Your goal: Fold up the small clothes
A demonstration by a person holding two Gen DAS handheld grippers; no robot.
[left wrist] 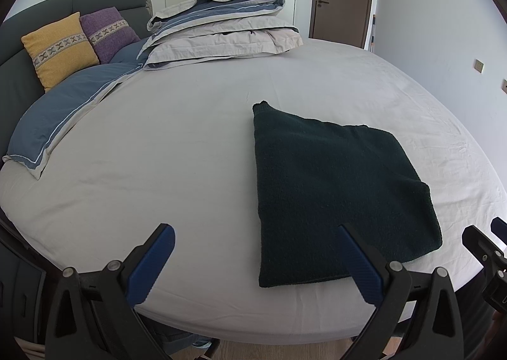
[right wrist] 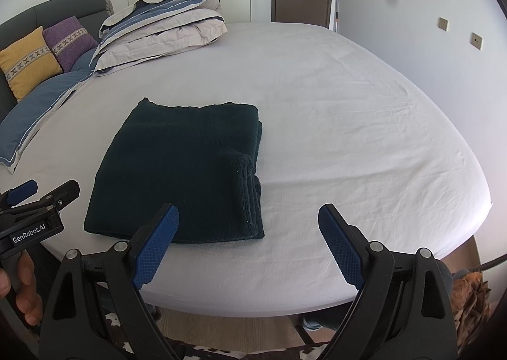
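The dark green knit sweater (right wrist: pixel 177 170) lies folded on the bed (right wrist: pixel 332 106) near its front edge, soft, thick and limp by the look of it, so with both grippers' fingers (right wrist: pixel 340 244) spread and empty, pinch its stacked edge layers together.

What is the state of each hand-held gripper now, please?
Left hand-held gripper: open, holding nothing.
Right hand-held gripper: open, holding nothing; the folded dark sweater lies on the bed, untouched.
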